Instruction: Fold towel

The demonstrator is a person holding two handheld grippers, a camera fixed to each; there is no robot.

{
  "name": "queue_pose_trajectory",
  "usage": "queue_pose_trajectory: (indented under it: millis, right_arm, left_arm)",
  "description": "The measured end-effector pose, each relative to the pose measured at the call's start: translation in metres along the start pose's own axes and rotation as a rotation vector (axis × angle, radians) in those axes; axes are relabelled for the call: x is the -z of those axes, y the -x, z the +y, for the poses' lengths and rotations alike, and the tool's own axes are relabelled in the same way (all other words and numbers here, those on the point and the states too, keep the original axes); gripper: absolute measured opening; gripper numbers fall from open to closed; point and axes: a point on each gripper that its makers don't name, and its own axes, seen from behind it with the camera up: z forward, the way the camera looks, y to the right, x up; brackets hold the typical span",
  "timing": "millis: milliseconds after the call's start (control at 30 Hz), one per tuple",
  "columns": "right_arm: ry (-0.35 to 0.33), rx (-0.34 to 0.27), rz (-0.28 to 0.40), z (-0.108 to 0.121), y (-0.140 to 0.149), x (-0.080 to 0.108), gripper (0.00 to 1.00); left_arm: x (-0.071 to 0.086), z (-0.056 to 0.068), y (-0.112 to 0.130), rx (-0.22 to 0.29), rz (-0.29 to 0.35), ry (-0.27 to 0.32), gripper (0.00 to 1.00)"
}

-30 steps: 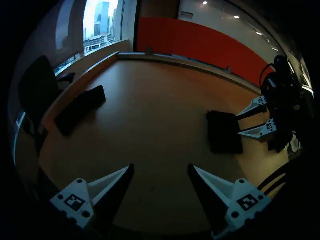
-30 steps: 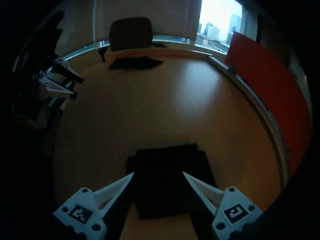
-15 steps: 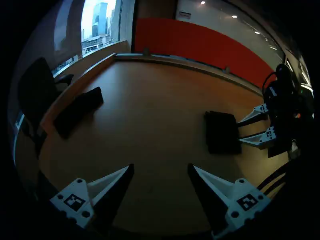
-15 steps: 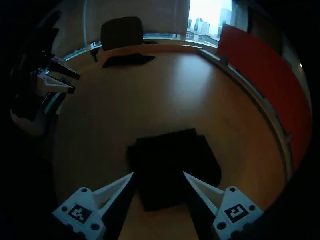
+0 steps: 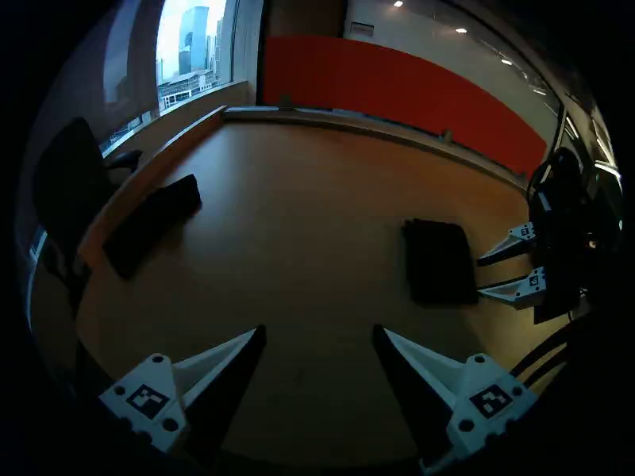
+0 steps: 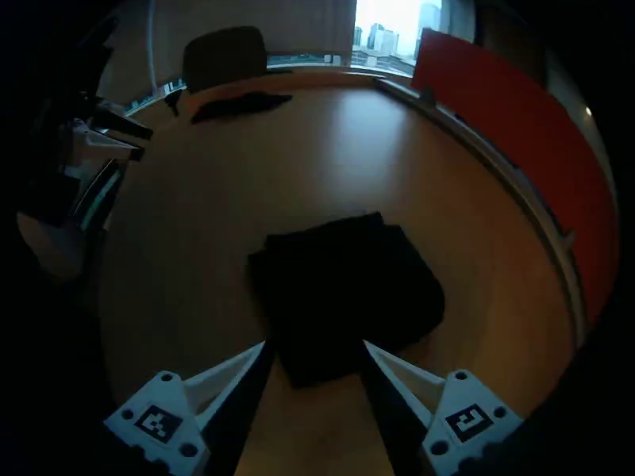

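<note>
A dark towel lies folded into a small rectangle on the wooden table. My right gripper is open just behind the towel's near edge, nothing between its fingers. In the left gripper view the same folded towel sits at the right, with the right gripper a little beyond its right edge. My left gripper stands open over bare table, well away from the towel. In the right gripper view the left gripper shows far off at the upper left.
Another dark cloth lies by the table's far-left edge, also visible as a dark cloth in the right gripper view. A dark office chair stands behind it. A red partition lines the table's far side, with windows beyond.
My right gripper has drawn back from the folded towel, which now lies farther ahead of its fingertips. The left gripper has barely moved.
</note>
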Motion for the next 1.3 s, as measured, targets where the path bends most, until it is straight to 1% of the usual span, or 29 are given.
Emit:
queue_pose_trajectory:
  millis: [267, 500, 667, 1000, 1067, 1200, 1300]
  right_arm:
    - [0.013, -0.020, -0.027, -0.003, 0.018, -0.002, 0.75]
    - [0.015, -0.043, -0.058, -0.010, 0.037, -0.005, 0.72]
    - [0.020, -0.064, -0.065, -0.011, 0.043, -0.005, 0.69]
    - [0.017, -0.117, -0.074, -0.014, 0.046, -0.009, 0.48]
    - [0.018, -0.125, -0.075, -0.014, 0.047, -0.010, 0.45]
    - [0.022, -0.137, -0.078, -0.014, 0.049, -0.011, 0.36]
    - [0.024, -0.144, -0.076, -0.014, 0.049, -0.011, 0.32]
  left_arm:
    - [0.000, 0.002, 0.002, -0.008, -0.004, 0.003, 1.00]
    - [0.000, 0.004, 0.003, -0.004, -0.007, 0.009, 0.99]
    - [-0.001, 0.004, 0.004, -0.005, -0.008, 0.009, 0.99]
    - [-0.001, 0.006, 0.005, -0.003, -0.009, 0.010, 0.99]
    - [-0.001, 0.005, 0.005, -0.003, -0.009, 0.009, 0.99]
    - [0.000, 0.005, 0.006, -0.001, -0.010, 0.008, 0.99]
    - [0.000, 0.005, 0.007, -0.001, -0.012, 0.007, 0.99]
